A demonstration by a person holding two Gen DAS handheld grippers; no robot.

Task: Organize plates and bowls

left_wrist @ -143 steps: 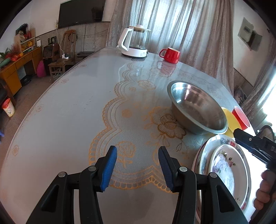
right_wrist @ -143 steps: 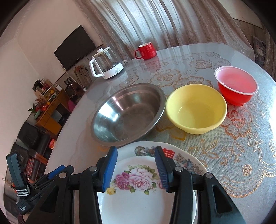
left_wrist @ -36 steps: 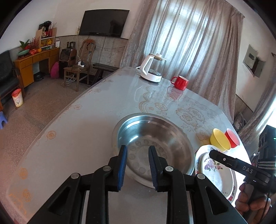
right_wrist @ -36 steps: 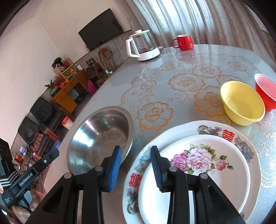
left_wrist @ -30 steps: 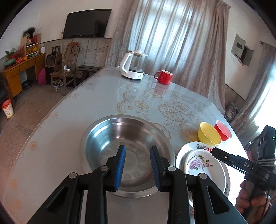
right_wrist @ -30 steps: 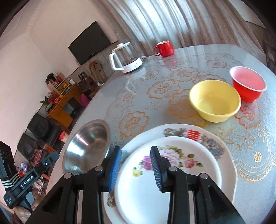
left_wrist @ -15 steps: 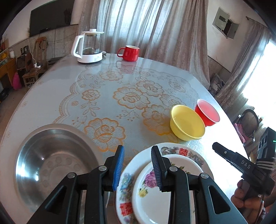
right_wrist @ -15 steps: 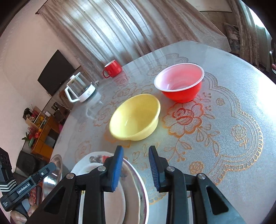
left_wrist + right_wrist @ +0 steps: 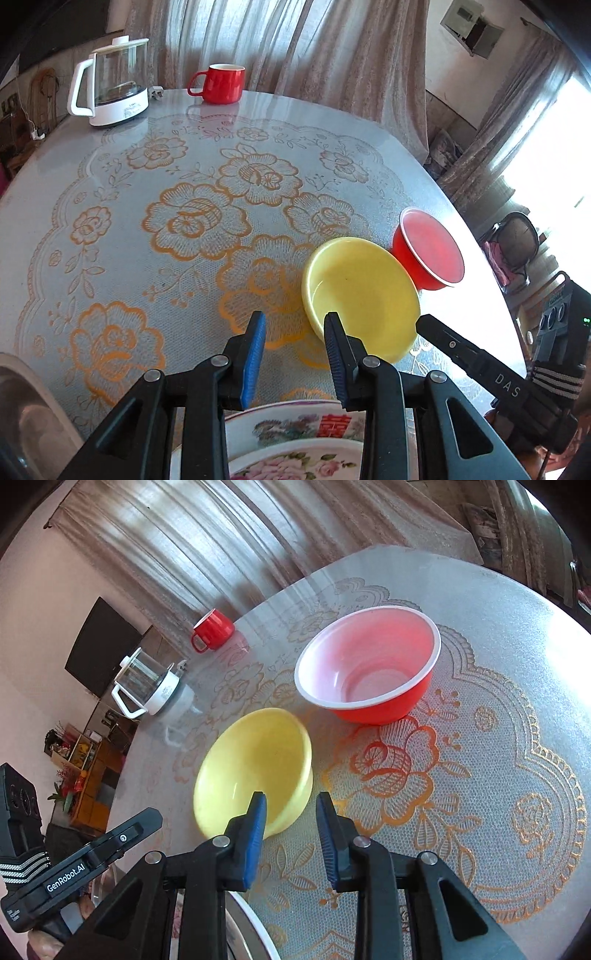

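Observation:
A yellow bowl [image 9: 362, 295] stands on the table with a red plastic bowl [image 9: 430, 254] just behind it to the right. My left gripper [image 9: 294, 332] hovers at the yellow bowl's near left rim, open by a narrow gap with nothing between the pads. My right gripper [image 9: 290, 812] hangs over the near right rim of the yellow bowl [image 9: 255, 768], also narrowly open and empty. The red bowl [image 9: 369, 664] sits beyond it. Two stacked flowered plates [image 9: 295, 435] lie under the left gripper. Only the rim of the steel bowl [image 9: 22, 406] shows at the lower left.
A glass kettle [image 9: 110, 88] and a red mug [image 9: 221, 83] stand at the table's far edge by the curtains. The table's right edge [image 9: 495, 280] runs close past the red bowl. Each gripper shows in the other's view: the right gripper [image 9: 480, 362], the left gripper [image 9: 85, 864].
Both grippers have swung right, away from the steel bowl and plates, and now hover low over the yellow bowl. The steel bowl now stands left of the plates. Both jaws are narrower than at first.

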